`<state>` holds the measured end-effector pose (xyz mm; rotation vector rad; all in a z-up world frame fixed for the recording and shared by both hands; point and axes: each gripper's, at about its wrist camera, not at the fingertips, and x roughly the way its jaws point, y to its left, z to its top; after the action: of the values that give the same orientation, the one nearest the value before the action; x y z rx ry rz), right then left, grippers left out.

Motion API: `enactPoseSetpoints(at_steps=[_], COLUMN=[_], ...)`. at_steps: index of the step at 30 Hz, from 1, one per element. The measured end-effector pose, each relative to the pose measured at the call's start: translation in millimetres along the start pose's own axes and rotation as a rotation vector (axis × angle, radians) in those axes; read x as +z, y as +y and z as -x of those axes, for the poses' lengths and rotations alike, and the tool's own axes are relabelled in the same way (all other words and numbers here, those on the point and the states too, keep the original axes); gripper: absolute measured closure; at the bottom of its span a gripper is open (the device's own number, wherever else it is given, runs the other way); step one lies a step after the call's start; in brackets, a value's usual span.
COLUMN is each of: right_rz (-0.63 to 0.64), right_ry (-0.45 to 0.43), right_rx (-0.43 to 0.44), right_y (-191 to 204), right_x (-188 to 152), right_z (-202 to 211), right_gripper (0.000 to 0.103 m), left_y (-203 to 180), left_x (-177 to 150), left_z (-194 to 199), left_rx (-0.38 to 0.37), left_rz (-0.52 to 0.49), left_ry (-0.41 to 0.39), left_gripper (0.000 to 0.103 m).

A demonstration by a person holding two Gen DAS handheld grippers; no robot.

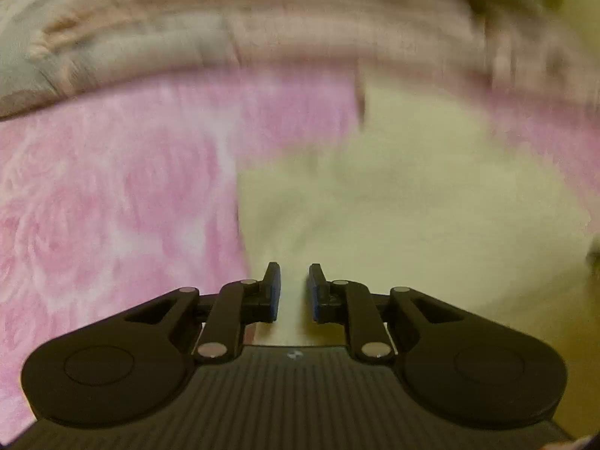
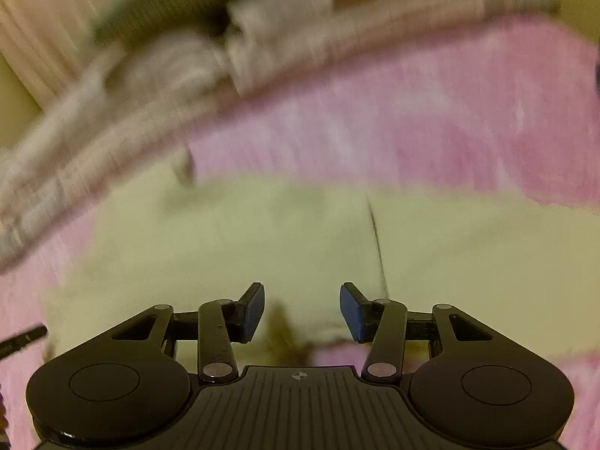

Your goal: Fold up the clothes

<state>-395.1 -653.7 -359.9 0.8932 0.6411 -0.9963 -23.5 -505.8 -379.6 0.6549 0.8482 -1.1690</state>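
The left gripper (image 1: 293,292) has its jaws a narrow gap apart with nothing between them; pale cloth shows through the gap. The right gripper (image 2: 302,311) is spread much wider and also holds nothing. Both hang over a pale cream garment (image 1: 393,206) that lies flat on a pink flowered bedspread (image 1: 105,195).

In the left view the garment's left edge runs away from the jaws towards the far side, just left of the fingertips, so this gripper sits at that edge. In the right view the cloth spreads wide to both sides, and its near edge, slightly rumpled, lies directly under the jaws; a thin dark line, perhaps a seam or fold, runs away to the far side just right of centre. The garment's long axis seems to run left to right, though blur makes this uncertain.

Beyond it, at the far side, striped bedding (image 1: 225,37) is bunched up. Each gripper looks about equally near its own edge.
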Motion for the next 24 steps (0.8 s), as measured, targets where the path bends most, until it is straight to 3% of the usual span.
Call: enactPoseSetpoints(at_steps=[3, 6, 10, 12, 16, 19, 24], right_rz=[-0.066, -0.211, -0.546, -0.755, -1.071, -1.17, -1.174], right_ry=[-0.026, -0.093, -0.137, -0.214, -0.383, -0.457, -0.504], right_rx=[0.047, 0.061, -0.024, -0.079, -0.094, -0.056, -0.005], right_y=[-9, -48, -145, -204, -284, -313, -329], right_x=[7, 5, -18, -37, -68, -75, -64], right_z=[17, 51, 95, 125, 164, 162, 144], right_gripper=[0.055, 0.054, 0.054, 0.054, 0.055, 0.055, 0.055], left_y=[-3, -4, -13, -22, -35, -39, -40], left_x=[2, 10, 14, 15, 10, 9, 12], left_z=[6, 28, 50, 55, 56, 52, 51], left_rx=[0.019, 0.001, -0.058, -0.089, -0.123, -0.141, -0.182], left_rz=[0.02, 0.113, 0.194, 0.217, 0.292, 0.366, 0.445], left_ry=[-0.025, -0.087, -0.103, -0.096, -0.061, -0.047, -0.041], left_gripper=[0.089, 0.089, 0.089, 0.089, 0.089, 0.089, 0.089])
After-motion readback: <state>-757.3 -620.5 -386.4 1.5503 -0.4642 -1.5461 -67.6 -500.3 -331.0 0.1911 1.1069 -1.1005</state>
